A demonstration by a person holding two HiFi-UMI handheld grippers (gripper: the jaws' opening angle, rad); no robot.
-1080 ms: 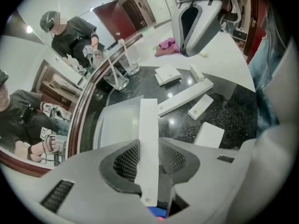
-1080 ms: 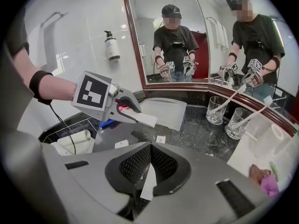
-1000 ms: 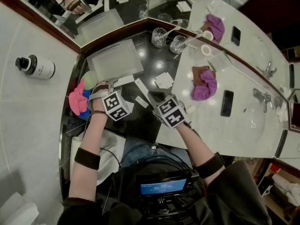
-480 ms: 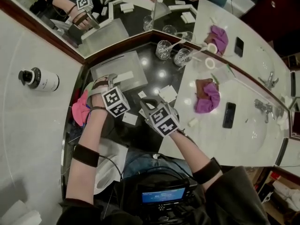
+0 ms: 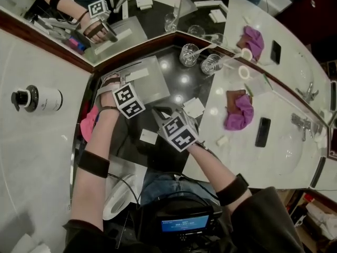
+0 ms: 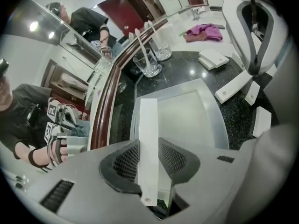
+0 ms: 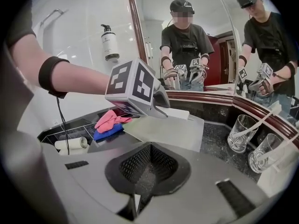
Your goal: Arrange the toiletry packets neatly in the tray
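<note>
My left gripper (image 6: 149, 158) is shut on a long white toiletry packet (image 6: 148, 125) and holds it tilted above the clear rectangular tray (image 6: 187, 118). In the head view that gripper (image 5: 122, 79) hangs over the tray's (image 5: 152, 88) left end, the packet (image 5: 136, 75) sticking out over it. My right gripper (image 5: 159, 111) is shut just in front of the tray, and I see nothing between its fingers (image 7: 133, 164). Loose white packets lie on the black counter: one (image 5: 149, 136) near the front edge, a square one (image 5: 194, 107) to the right.
Two glasses (image 5: 189, 54) (image 5: 211, 64) with sticks stand by the mirror. A pink cloth (image 5: 89, 125) lies left of the tray, a purple cloth (image 5: 239, 109) and a phone (image 5: 262, 132) on the white counter, a pump bottle (image 5: 37, 99) far left.
Both grippers have moved away from me toward the mirror. The left one has carried the long packet from the tray's front edge to above the tray.
</note>
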